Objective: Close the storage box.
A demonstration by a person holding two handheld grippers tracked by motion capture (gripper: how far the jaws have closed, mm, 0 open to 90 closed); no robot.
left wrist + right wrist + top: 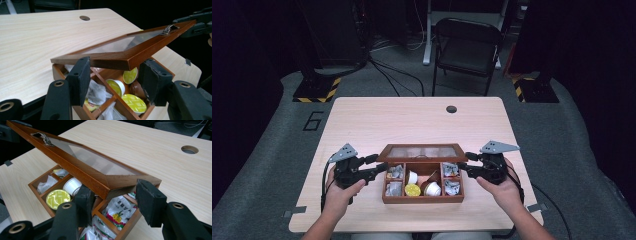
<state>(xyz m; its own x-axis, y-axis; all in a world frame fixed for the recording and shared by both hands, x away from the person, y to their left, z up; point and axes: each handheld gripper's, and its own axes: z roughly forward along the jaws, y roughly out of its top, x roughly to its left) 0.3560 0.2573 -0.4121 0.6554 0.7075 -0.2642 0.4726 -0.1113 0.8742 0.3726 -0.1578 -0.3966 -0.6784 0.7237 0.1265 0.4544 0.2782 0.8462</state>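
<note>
1. Lifting a hinged glass-paned lid [424, 151] off a wooden tea box [422, 198], I work both handheld grippers at the near edge of the table [412, 120].
2. My left gripper [113, 75] has its jaws apart, the lid's near corner sitting between the two pads [80, 77] without either one pressing on it, as far as I can see.
3. My right gripper [113, 200] mirrors that at the opposite corner: jaws spread, wooden frame between them, no clamp that I can make out.
4. Below the fingers, the open compartments hold foil-topped capsules [135, 103] and tea packets [117, 213], loose and light.
5. I judge the lid stiff but delicate: the wooden frame will take a firm pinch, while the pane [97, 162] should not be squeezed.
6. Polished wood looks slippery against the pads, so I would take hold on the frame's side rails near the front corners, clear of the metal clasp [43, 138].
7. The box itself seems light enough to slide if the lid is pushed back unevenly.
</note>
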